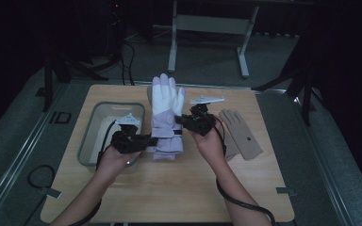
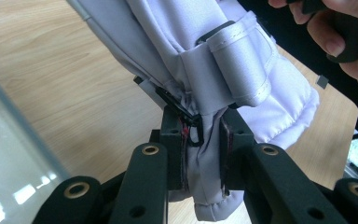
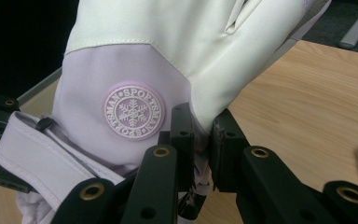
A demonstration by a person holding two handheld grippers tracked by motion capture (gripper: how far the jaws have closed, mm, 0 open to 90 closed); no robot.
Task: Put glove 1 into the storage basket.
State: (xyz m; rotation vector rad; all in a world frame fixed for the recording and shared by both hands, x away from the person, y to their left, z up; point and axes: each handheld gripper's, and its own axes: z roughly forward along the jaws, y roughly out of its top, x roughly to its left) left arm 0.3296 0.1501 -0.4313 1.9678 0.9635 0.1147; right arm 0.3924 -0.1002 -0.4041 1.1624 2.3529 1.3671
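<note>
A padded lilac and white ski glove (image 1: 166, 113) is held up above the light wooden tabletop (image 1: 179, 183), with its long axis running away from the person: the white fingers point toward the far edge of the table and the gathered lilac cuff faces the person. Both grippers grip it at the cuff end.

The left gripper (image 1: 143, 141) comes in from the side of the glove nearer the grey plastic bin (image 1: 90, 127). In the left gripper view its jaws (image 2: 200, 154) are nearly closed, pinching a fold of lilac cuff fabric beside a black buckle (image 2: 186, 116) and a lilac wrist strap (image 2: 242, 60); the cuff hem hangs below the jaws.

The right gripper (image 1: 187, 120) meets the glove from its other side, just above the cuff. In the right gripper view its jaws (image 3: 200, 140) are narrowly apart and clamp the edge of the glove where white palm material meets lilac fabric, just beside a round embroidered snowflake badge (image 3: 134, 112) lettered "SPORTSMAN".

A flat tan knit glove (image 1: 240, 133) lies on the tabletop beyond the right gripper from the ski glove, its fingers also pointing away from the person, apart from the ski glove. The grey bin sits on the tabletop beyond the left gripper from the ski glove.
</note>
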